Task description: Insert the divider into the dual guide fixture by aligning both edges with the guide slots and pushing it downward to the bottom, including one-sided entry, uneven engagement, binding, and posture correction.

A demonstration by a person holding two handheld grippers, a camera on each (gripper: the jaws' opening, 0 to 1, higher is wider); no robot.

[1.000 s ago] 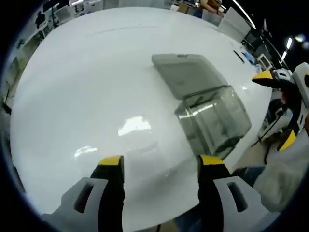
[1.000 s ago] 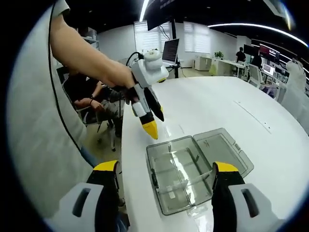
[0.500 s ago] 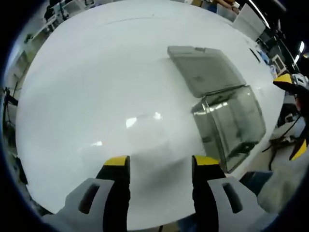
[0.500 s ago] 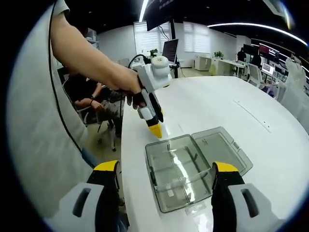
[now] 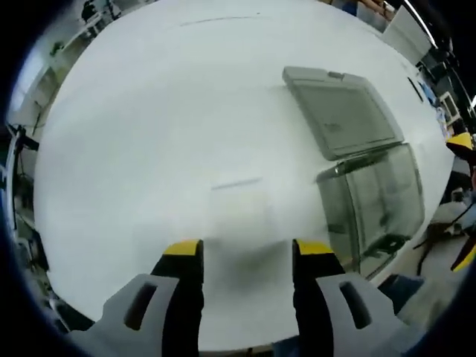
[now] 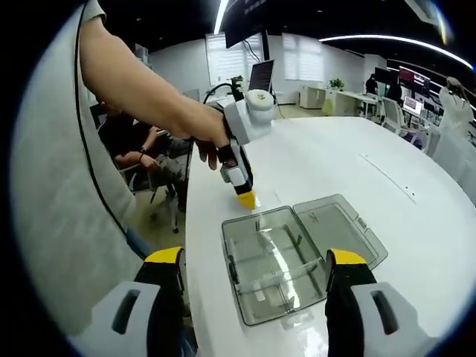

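The guide fixture is a clear plastic box [image 5: 375, 204] [image 6: 271, 256] with its hinged lid [image 5: 342, 108] [image 6: 338, 223] lying open flat beside it on the white table. A faint translucent rectangle, apparently the divider [image 5: 238, 208], lies flat on the table left of the box. My left gripper [image 5: 248, 253] hovers low over it, open, one jaw on each side of it; from the right gripper view the left gripper [image 6: 245, 199] points down at the table by the box's far corner. My right gripper [image 6: 255, 260] is open above the box's near edge, holding nothing.
The white table [image 5: 149, 111] is bare to the left of the box. Its edge [image 6: 190, 245] runs close to the box, and a person's arm [image 6: 141, 89] reaches in over it. Office desks and seated people are behind. The right gripper's yellow tip [image 5: 461, 141] shows beyond the box.
The left gripper has dropped toward the table and closed in on the translucent sheet. The right gripper has stayed nearly still. The box has not moved.
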